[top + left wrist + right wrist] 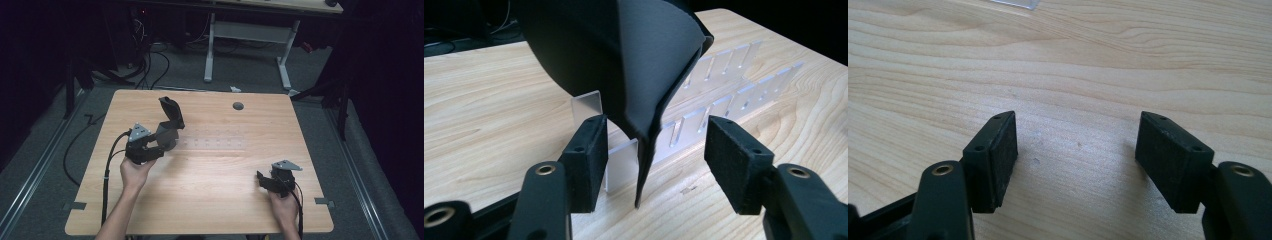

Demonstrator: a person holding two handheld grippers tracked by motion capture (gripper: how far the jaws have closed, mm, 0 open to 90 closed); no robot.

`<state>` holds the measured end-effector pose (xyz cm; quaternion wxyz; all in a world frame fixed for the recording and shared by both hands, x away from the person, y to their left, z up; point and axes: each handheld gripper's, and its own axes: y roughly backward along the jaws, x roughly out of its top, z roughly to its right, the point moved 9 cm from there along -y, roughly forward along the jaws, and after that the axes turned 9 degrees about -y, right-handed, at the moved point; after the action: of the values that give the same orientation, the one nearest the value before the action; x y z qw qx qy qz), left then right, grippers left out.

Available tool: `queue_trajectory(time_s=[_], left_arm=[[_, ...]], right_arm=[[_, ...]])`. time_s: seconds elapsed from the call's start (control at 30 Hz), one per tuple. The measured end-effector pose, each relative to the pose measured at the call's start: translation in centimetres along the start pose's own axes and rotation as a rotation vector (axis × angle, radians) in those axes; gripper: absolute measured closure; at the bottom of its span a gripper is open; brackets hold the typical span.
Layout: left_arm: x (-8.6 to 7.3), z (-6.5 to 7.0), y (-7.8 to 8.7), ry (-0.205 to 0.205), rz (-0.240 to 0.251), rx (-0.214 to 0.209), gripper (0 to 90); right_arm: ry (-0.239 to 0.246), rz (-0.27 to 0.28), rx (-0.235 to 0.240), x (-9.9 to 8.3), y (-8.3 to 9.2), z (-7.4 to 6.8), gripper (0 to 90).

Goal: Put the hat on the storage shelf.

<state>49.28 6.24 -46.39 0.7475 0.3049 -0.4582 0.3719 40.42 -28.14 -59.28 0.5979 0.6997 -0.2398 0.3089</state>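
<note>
At left-centre of the high view, the left hand-held gripper (159, 146) sits against a black folded cloth (170, 125) standing on the table (210, 200). In the left gripper view its jaws are spread; the cloth's lower edge hangs between the pads (586, 155), pressed by neither, in front of a clear slotted acrylic rack (724, 80). At lower right, the right hand-held gripper (261, 178) rests with jaws spread over bare wood.
</note>
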Motion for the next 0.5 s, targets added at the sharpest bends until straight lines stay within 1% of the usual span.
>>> queue_trajectory(time_s=[0.07,0.17,0.23,0.33,0.37,0.5], left_arm=[[0.1,-0.1,0.4,0.004,0.000,-0.002,42.8],[0.0,-0.2,0.9,-0.010,-0.012,-0.005,43.7],[0.1,-0.3,1.1,-0.009,-0.016,-0.004,44.5],[0.3,-0.6,1.5,-0.002,0.000,0.011,45.8],[0.4,-0.6,1.6,0.000,0.001,0.013,46.2],[0.5,-0.9,2.4,0.038,0.009,0.013,45.8]], right_arm=[[0.000,0.001,-0.001,0.0,0.0,0.0,33.5],[0.000,0.000,0.000,0.0,0.0,0.0,33.5],[-0.002,0.000,0.000,0.0,0.0,0.0,33.4],[-0.003,-0.001,-0.001,0.0,0.0,0.0,33.5],[-0.003,-0.001,-0.001,0.0,0.0,0.0,33.5],[-0.002,0.000,-0.001,0.0,0.0,0.0,33.5]])
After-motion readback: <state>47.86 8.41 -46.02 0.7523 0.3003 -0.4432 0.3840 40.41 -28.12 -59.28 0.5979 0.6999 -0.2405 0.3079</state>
